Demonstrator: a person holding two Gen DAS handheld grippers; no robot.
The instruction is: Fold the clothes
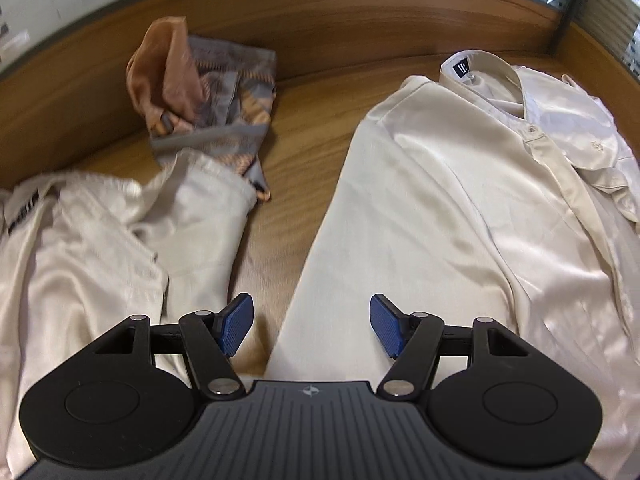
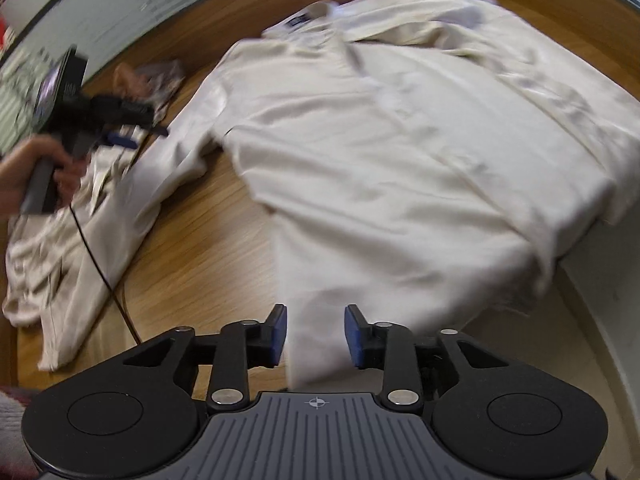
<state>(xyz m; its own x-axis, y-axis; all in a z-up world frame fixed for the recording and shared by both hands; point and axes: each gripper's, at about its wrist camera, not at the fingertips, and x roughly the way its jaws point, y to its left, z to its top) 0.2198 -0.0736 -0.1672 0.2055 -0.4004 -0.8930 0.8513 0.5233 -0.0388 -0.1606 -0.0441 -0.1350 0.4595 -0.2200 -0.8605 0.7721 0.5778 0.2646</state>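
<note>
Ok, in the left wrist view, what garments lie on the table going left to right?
Crumpled cream garment → orange and grey patterned cloth → bare strip of wooden table → cream collared shirt laid flat, collar at the far end.

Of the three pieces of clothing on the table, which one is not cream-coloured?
The patterned orange-and-grey garment, bunched near the table's back edge. The shirt with the collar and the crumpled piece at the left are both cream.
</note>
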